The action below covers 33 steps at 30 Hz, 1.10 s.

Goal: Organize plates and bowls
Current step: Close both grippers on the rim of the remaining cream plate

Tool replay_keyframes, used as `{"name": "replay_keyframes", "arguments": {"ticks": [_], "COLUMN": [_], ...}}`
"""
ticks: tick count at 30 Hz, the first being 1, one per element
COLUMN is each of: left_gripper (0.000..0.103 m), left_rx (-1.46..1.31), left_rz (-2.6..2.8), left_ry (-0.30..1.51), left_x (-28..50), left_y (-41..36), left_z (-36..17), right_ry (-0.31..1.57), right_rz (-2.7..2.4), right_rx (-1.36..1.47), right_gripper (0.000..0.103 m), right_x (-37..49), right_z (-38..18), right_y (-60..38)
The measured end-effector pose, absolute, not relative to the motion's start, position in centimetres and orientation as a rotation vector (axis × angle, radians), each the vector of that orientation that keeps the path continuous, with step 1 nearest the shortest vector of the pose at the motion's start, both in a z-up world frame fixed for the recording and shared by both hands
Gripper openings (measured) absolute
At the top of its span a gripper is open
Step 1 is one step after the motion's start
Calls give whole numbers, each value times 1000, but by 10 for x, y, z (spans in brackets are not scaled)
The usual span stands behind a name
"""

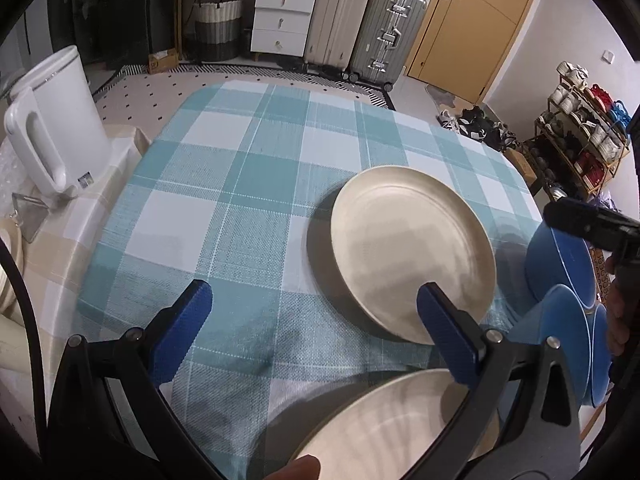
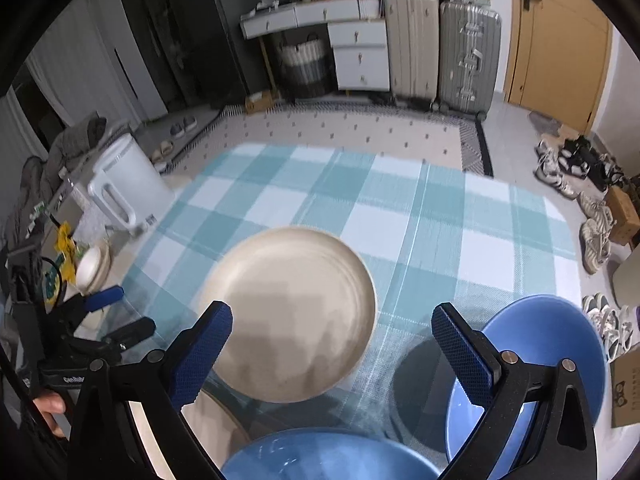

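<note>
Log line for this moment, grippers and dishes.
left gripper: open, empty | right gripper: open, empty | cream plates: two, apart | blue bowls: two, unstacked

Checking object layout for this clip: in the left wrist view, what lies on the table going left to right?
White kettle → beige plate on the checked cloth → blue bowls at the right edge.

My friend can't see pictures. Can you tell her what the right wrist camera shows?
The right claw hangs open over a cream plate on a teal checked tablecloth. Two blue bowls sit nearer the camera, and a white kettle stands at the left, with suitcases and drawers behind.
</note>
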<state>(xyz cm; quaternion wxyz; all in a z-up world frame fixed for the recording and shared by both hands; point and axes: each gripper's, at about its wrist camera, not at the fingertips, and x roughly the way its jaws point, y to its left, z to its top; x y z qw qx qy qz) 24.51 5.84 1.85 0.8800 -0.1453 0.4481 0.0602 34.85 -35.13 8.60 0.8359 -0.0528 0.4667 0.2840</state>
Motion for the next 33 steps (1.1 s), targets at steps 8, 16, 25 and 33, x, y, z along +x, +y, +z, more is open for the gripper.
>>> {"name": "replay_keyframes", "arguments": {"ticks": [8,16,25,33], "left_gripper": [100,91,75,49], "left_rx": [-315,-320,-309,-337], "left_rz": [128,101,70,43], "left_ry": [971,1010,1045,1072], "left_x": [264,276,289,296], "left_y": [60,58,47,44], "left_z": [-1,-19,-35,-48], "right_ry": [1068,1153,1236,1269], "right_rz": [630,642,649,653], "right_rx": [-182,-216,-252,-279], "right_gripper": [101,89,77,62], "right_x": [368,380,390,394], "right_z": [57,32,7,-8], "right_y": [-334,-326,-318,-312]}}
